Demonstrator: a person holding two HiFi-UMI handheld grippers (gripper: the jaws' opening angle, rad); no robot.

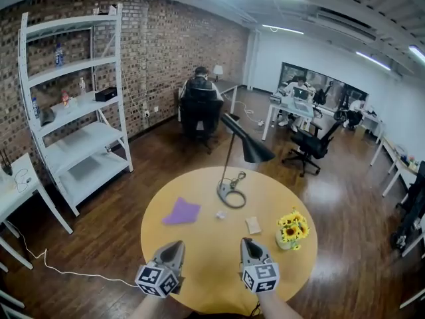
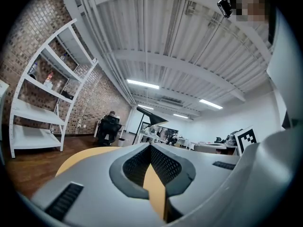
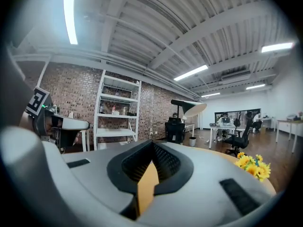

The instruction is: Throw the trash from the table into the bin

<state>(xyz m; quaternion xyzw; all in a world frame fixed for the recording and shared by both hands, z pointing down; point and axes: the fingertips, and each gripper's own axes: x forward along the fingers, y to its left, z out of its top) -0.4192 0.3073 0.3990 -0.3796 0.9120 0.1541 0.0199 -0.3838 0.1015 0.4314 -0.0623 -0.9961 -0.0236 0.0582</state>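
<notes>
A black desk lamp stands on the round yellow bench, its ring base toward the far edge, and everything else lies around it. Just nearer than the base, close to it, sits what looks like a small crumpled white scrap; it is too small to tell for certain. Near-left of the base lies a flat purple sheet. Near-right of the base, a little past the scrap, lies a pale tan card. Further right of the lamp, by the bench's rim, stands a small pot of sunflowers.

All three pieces of trash rest on the bench top, apart from one another.

The left tongs hang over the bench's near side, near-left of the lamp and nearer than the purple sheet, touching nothing. Their two halves are pressed tip to tip with nothing between them. The right tongs hang near-right of the lamp, just nearer than the tan card, likewise fully closed and empty.
</notes>
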